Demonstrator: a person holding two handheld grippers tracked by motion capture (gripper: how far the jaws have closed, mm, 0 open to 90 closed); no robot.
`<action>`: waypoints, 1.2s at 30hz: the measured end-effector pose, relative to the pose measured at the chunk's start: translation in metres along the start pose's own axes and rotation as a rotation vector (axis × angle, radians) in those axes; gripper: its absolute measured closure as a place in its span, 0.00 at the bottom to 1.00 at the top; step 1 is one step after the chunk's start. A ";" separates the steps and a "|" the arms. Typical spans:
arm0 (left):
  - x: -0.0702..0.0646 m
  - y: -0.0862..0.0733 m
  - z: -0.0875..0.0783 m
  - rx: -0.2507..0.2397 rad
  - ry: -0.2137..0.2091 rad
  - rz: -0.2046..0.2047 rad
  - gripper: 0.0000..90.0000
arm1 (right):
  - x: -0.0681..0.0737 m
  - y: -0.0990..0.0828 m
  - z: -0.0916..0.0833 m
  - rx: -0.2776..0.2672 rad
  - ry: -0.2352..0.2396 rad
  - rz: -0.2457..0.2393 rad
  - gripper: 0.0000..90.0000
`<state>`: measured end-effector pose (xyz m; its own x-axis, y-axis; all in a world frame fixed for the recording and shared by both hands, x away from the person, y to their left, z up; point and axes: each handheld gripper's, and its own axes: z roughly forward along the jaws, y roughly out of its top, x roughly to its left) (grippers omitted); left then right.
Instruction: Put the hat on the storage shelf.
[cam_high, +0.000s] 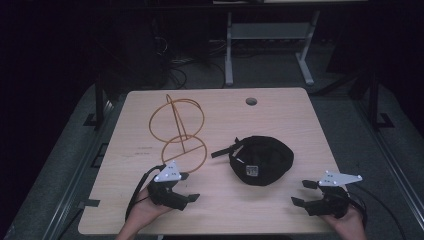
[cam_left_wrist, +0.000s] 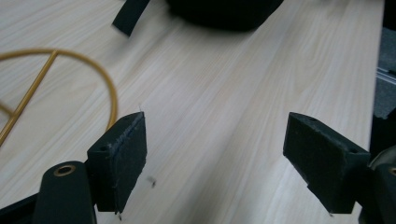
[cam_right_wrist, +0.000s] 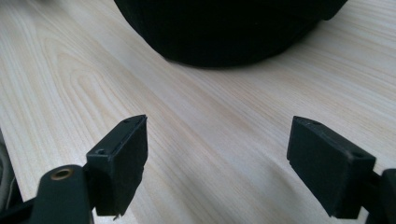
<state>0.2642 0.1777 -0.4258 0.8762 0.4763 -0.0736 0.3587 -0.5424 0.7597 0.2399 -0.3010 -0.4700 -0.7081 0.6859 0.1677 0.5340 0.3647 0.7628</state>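
Black cap (cam_high: 261, 160), one gold wire stand (cam_high: 178, 131), two grippers

The black cap (cam_right_wrist: 229, 28) was cut off by the top edge in the right gripper view. Its label (cam_high: 251, 171) was too small to read. The gold wire stand (cam_left_wrist: 56, 88) ran off the left edge in the left gripper view.

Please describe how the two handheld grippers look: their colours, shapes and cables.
Both the left gripper and the right gripper are black, each with two blocky, flat-faced jaws. A pale grey three-cornered plate with small dark dots sits on top of each. A black cable trails from each. No sleeves are visible.
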 end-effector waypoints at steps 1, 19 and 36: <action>-0.003 0.006 0.002 -0.003 -0.010 0.009 0.24 | -0.001 0.000 0.000 -0.004 0.000 0.003 0.22; -0.028 0.084 0.031 -0.027 -0.092 0.145 0.24 | -0.006 -0.002 -0.004 -0.011 0.009 0.012 0.22; -0.024 0.139 0.061 0.017 -0.139 0.202 0.26 | -0.006 -0.003 -0.005 -0.015 0.017 0.010 0.22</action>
<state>0.3125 0.0482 -0.3577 0.9662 0.2576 -0.0103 0.1758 -0.6291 0.7572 0.2402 -0.3091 -0.4702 -0.7108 0.6784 0.1859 0.5341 0.3485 0.7703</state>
